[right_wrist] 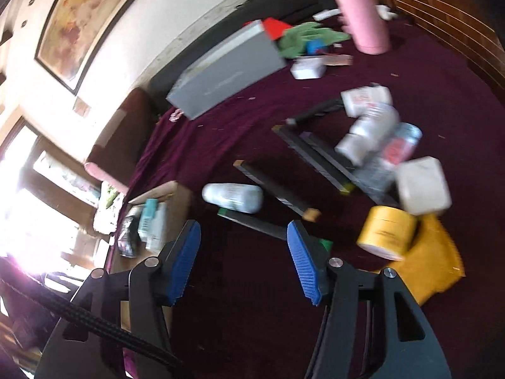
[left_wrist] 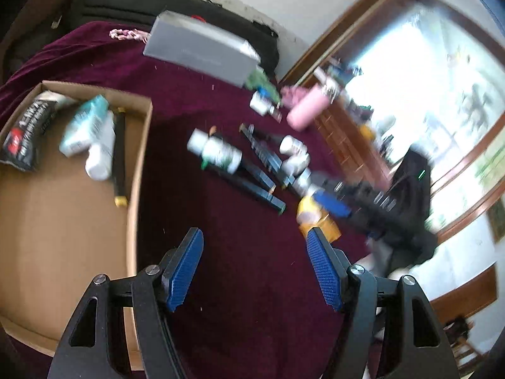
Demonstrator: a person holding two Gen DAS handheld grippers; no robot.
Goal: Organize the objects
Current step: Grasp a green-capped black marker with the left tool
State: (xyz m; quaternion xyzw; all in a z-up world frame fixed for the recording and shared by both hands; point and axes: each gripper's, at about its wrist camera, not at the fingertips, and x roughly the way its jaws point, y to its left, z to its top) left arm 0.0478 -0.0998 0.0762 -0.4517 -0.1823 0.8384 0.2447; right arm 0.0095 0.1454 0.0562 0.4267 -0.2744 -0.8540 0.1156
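Observation:
A cardboard box [left_wrist: 139, 145] sits at the left on a maroon cloth [left_wrist: 240, 284] and holds a black pouch [left_wrist: 26, 135], a teal carton [left_wrist: 85, 123], a white bottle [left_wrist: 101, 154] and a long black box [left_wrist: 119, 158]. On the cloth lie a white bottle [left_wrist: 216, 151], several long dark boxes [left_wrist: 262, 164], white jars [left_wrist: 293, 154] and a yellow jar [left_wrist: 315, 214]. My left gripper [left_wrist: 255, 240] is open and empty above the cloth. My right gripper [right_wrist: 243, 233] is open and empty, just short of a dark box [right_wrist: 252, 222] and the white bottle [right_wrist: 233, 197].
A grey box [left_wrist: 202, 52] stands at the back, with a green cloth [right_wrist: 303, 39] and a pink tumbler [right_wrist: 363, 15] beside it. A yellow jar [right_wrist: 386, 232] rests on a yellow pouch [right_wrist: 432, 262]. The other gripper [left_wrist: 363, 195] shows at the right of the left wrist view.

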